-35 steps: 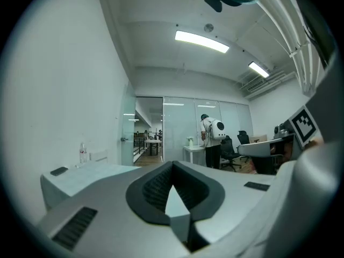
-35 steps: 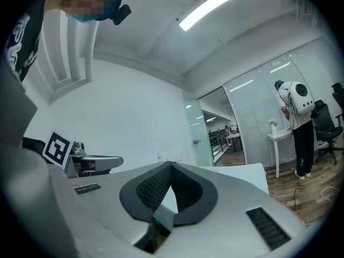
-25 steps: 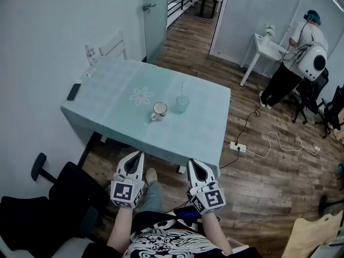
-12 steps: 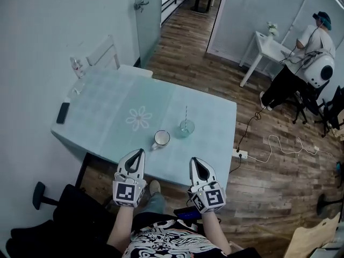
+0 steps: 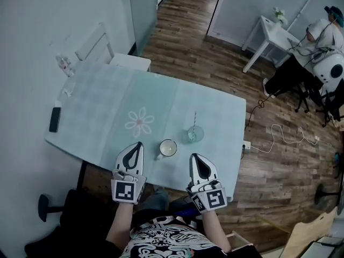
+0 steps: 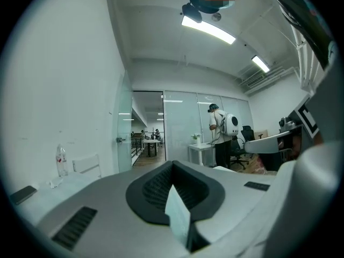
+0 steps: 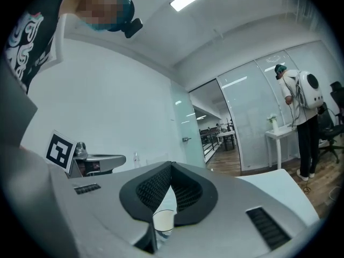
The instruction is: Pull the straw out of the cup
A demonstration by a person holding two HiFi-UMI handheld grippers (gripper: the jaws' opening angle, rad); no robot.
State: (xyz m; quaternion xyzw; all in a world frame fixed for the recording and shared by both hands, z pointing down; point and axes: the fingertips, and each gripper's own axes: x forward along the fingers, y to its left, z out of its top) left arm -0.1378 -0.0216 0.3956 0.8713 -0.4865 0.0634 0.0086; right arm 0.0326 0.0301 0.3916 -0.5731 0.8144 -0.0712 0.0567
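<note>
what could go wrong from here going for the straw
1. The straw is thin and stands in a clear cup. The left gripper and right gripper are both shut, so reaching in without opening would likely just shove it.
2. The mug stands close beside the cup, just ahead of the grippers, and a careless reach could knock it.
3. Nothing steadies the cup, so a slanted pull might tip it.
</note>
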